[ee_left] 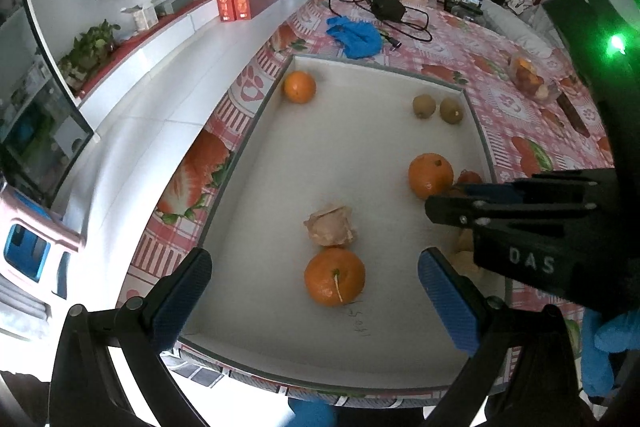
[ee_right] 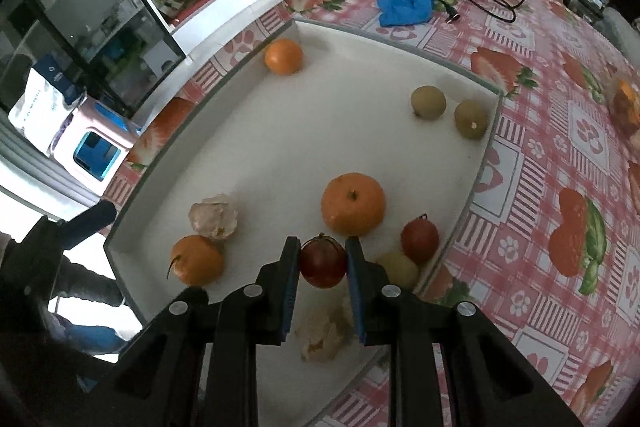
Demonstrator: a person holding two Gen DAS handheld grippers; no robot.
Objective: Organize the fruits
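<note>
Red fruit [ee_right: 322, 262], stem up, clamped in right hand-held gripper [ee_right: 322, 259].

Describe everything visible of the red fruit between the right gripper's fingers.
The red fruit is small, round, dark red and glossy, with a dark stem end on top. It sits inside the white tray, near its front. The right gripper is shut on it, one blue pad against each side. Whether it is lifted or resting cannot be told.

Tray [ee_left: 478, 131], cloth [ee_left: 354, 35] on table [ee_left: 472, 51]
</note>
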